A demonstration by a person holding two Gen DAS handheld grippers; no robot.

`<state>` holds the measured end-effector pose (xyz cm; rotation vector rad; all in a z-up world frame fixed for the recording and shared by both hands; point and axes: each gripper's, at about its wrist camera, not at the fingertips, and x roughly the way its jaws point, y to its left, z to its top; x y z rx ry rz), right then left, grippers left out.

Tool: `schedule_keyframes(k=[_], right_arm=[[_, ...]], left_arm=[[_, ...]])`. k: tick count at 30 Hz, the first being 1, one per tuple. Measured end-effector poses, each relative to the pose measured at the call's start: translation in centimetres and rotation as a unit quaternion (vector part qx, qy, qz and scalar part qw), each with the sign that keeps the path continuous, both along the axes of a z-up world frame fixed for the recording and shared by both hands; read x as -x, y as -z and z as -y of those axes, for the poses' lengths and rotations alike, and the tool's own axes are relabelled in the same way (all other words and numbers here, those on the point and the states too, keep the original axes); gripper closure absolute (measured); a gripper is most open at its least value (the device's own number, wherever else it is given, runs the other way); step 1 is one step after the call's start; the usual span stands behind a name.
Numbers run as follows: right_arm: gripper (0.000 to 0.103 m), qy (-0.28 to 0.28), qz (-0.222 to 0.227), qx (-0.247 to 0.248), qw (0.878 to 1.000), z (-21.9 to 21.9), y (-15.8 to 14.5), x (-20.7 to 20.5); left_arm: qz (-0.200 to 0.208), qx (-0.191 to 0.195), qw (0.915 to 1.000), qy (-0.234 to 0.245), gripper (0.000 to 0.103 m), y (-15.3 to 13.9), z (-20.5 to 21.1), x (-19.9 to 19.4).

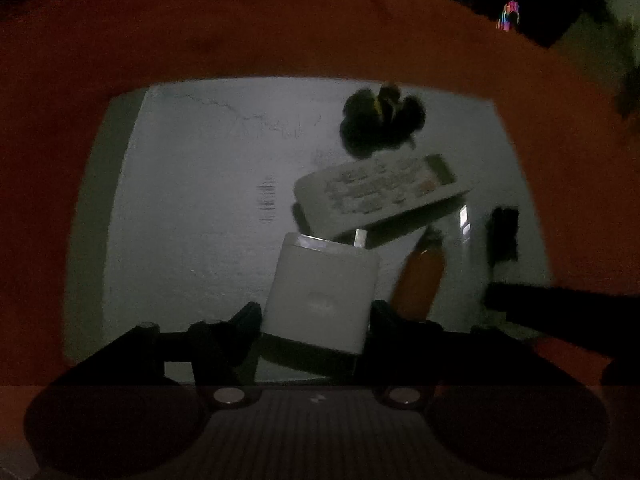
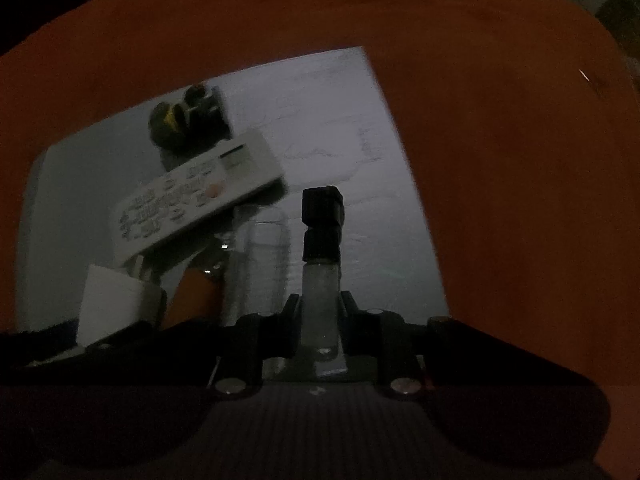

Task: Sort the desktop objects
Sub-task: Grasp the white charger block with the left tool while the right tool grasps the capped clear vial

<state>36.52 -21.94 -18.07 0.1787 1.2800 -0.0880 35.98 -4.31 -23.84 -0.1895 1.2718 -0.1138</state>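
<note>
While both tongs point down into white rectangular tray on orange cloth: left gripper clamped on white boxy plug adapter; right gripper clamped on clear slim tube with black cap. White remote control just beyond adapter, beside orange bottle.

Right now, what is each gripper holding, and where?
Left gripper: white charger block, by its lower sides. Right gripper: clear black-capped vial, by its lower body.

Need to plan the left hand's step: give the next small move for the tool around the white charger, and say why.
Probably close the left tool fully on the white charger and lift it straight up. The charger sits between the fingers, and its top end lies close under the remote, so a sideways pull might knock that.
</note>
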Motion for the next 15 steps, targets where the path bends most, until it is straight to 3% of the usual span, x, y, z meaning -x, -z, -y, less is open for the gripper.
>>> schedule_keyframes(k=[5, 15], right_arm=[[0.082, 0.017, 0.029, -0.025, 0.999, 2.0, -2.6, 1.2], [0.082, 0.017, 0.092, -0.057, 0.994, 3.3, -10.6, 4.9]], left_arm=[[0.037, -0.006, 0.9993, -0.001, 0.051, -2.4, -0.3, 1.0], [0.098, 0.001, 0.9950, -0.019, 0.052, -9.8, -0.9, 4.5]])
